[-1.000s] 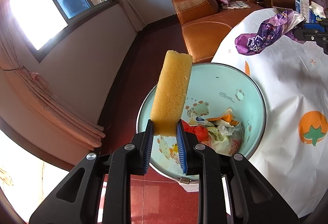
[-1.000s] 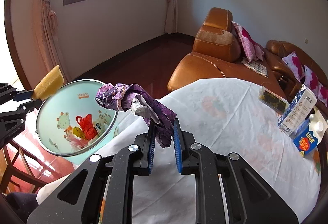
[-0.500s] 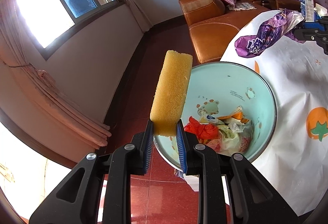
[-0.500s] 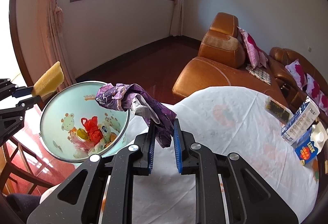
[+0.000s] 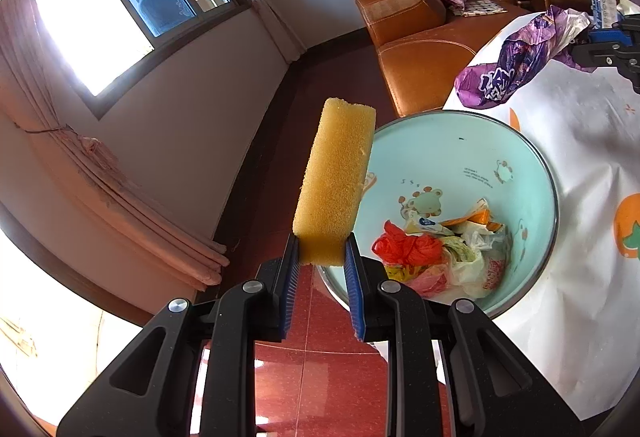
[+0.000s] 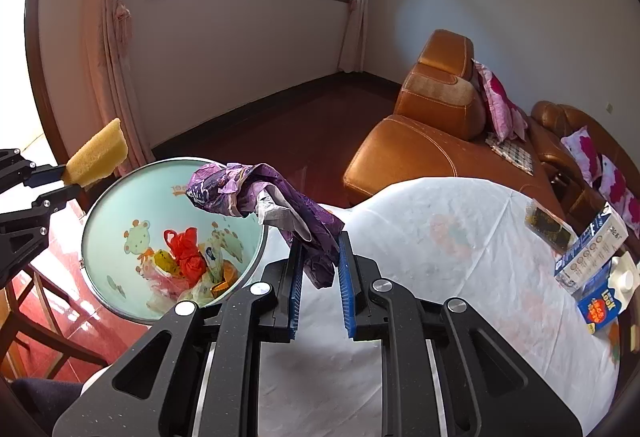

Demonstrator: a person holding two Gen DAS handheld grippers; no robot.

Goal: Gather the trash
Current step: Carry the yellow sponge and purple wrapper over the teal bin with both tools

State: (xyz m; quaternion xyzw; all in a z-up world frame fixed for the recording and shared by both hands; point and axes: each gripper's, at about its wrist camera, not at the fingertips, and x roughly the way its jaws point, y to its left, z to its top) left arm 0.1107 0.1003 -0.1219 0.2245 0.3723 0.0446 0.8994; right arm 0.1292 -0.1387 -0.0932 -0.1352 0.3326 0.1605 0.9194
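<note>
1. Between the pads of the left gripper [image 5: 322, 257] a yellow sponge [image 5: 334, 185] is clamped by its lower end, the rest standing up past the fingertips and leaning slightly right.
2. Just to the right of that claw and below it, the pale green bin [image 5: 532, 173] is seen open, with crumpled wrappers and a red bag lying at its bottom; the sponge is held over the bin's near-left rim, not over its middle.
3. In the right gripper [image 6: 320, 265] a crumpled purple wrapper [image 6: 256, 193] is pinched by its tail, the bulk hanging forward and to the left of the claw, over the far edge of the bin [image 6: 120, 181] beside the white-covered table [image 6: 460, 257].
4. The step in hand is judged to be the carry to the bin, with both pieces held and neither yet released.
5. For the next move, each piece would have to be brought over the bin's opening and the jaws parted; the wrapper appears nearer to that point than the sponge.
</note>
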